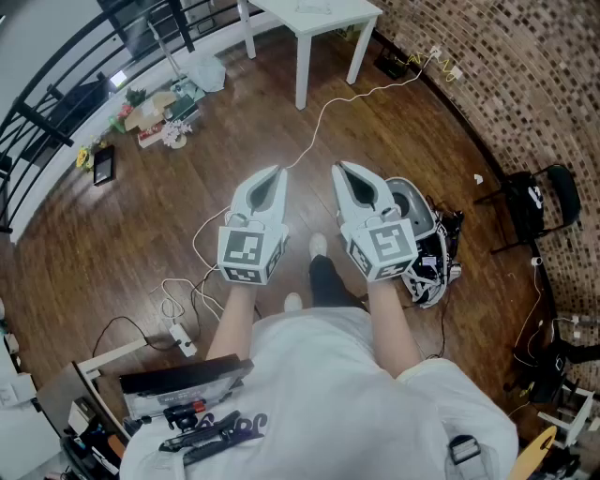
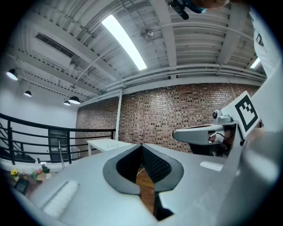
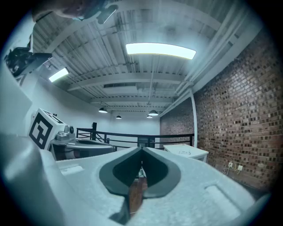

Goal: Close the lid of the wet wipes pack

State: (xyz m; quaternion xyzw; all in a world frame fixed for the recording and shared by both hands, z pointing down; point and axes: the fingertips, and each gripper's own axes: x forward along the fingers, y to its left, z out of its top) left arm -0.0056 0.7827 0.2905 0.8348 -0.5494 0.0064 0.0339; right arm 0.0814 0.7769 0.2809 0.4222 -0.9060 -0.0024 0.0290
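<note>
1. The dark brown wooden plank floor (image 1: 112,262) fills the head view. A person in a white shirt stands on it, with two white shoe tips showing below the grippers.
2. A wall of small brown bricks (image 1: 506,84) curves along the right side, and a black metal railing (image 1: 56,103) runs along the upper left.
3. One white square-legged table (image 1: 319,14) stands at the top, near the brick wall, with three of its legs in sight.
4. One black folding chair (image 1: 530,202) stands by the wall at the right.
5. One long white cable (image 1: 328,108) snakes from the wall past the table. One white power strip (image 1: 183,339) lies at the lower left among looped cords.
6. A small pile of boxes and flowers (image 1: 159,112) sits by the railing, with a white plastic bag (image 1: 206,70) just beside it.
7. A black-and-white heap of gear (image 1: 427,253) lies on the floor by the person's right side; what it is cannot be told.
8. There are two grippers, held side by side and near each other. On the white two-jaw left gripper (image 1: 277,172), the jaw tips meet with nothing between them (image 2: 142,148).
9. The white two-jaw right gripper (image 1: 339,169) is likewise closed tip to tip and empty (image 3: 142,150).
10. The wet wipes pack cannot be picked out in any view.
</note>
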